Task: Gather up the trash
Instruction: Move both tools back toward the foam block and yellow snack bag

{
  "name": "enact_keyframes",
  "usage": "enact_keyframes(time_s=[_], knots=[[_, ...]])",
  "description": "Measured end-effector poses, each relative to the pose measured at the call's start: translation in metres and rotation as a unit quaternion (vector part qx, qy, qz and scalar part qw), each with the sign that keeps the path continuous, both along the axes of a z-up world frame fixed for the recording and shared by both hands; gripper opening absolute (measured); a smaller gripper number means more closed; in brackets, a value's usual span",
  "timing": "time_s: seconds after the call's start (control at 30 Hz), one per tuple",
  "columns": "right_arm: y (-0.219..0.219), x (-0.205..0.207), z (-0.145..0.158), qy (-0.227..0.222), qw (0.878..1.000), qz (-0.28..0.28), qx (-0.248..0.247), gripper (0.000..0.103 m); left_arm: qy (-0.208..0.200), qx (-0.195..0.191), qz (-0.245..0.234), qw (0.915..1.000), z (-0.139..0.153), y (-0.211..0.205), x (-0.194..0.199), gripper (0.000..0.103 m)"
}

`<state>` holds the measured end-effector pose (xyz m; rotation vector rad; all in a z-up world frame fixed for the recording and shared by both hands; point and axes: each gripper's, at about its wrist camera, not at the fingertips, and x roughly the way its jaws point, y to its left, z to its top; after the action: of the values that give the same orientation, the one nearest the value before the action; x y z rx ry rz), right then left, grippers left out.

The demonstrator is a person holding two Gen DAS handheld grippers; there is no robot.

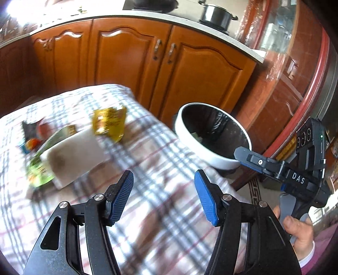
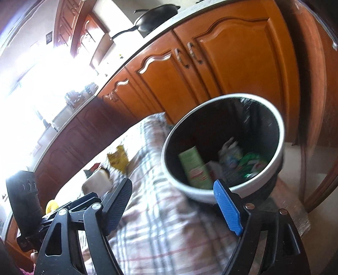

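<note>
A white-rimmed trash bin point(image 1: 213, 135) with a black liner stands beside the checked-cloth table point(image 1: 147, 169). In the right wrist view the bin point(image 2: 224, 146) holds a green box point(image 2: 195, 167) and crumpled wrappers point(image 2: 243, 160). On the table lie a yellow wrapper point(image 1: 109, 122), a white box point(image 1: 74, 156), a green packet point(image 1: 40, 169) and small colourful scraps point(image 1: 31, 135). My left gripper point(image 1: 163, 194) is open and empty over the cloth. My right gripper point(image 2: 173, 203) is open and empty just before the bin's rim; it also shows in the left wrist view point(image 1: 245, 154). The yellow wrapper point(image 2: 118, 158) shows in the right wrist view too.
Orange wooden cabinets point(image 1: 147, 59) run behind the table under a pale counter with a steel pot point(image 1: 217, 12) and a black pan point(image 2: 156, 17). A red door frame point(image 1: 312, 80) stands at the right. A patterned floor strip point(image 1: 255, 190) lies below the bin.
</note>
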<state>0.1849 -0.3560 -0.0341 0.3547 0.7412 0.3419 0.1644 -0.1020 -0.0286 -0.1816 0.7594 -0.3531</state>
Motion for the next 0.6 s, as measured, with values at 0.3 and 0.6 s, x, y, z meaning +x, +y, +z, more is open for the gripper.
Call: enact_keyframes(time_s=[0.3, 0.6], knots=[[0.053, -0.009, -0.013, 0.014, 0.999, 0.048, -0.009, 0.081, 0.000, 0.001, 0.038, 0.9993, -0.007, 0.047, -0.024, 0.061], [0.087, -0.005, -0.019, 0.019, 0.997, 0.076, -0.021, 0.081, 0.003, 0.014, 0.057, 0.9983, -0.013, 0.083, -0.027, 0.065]])
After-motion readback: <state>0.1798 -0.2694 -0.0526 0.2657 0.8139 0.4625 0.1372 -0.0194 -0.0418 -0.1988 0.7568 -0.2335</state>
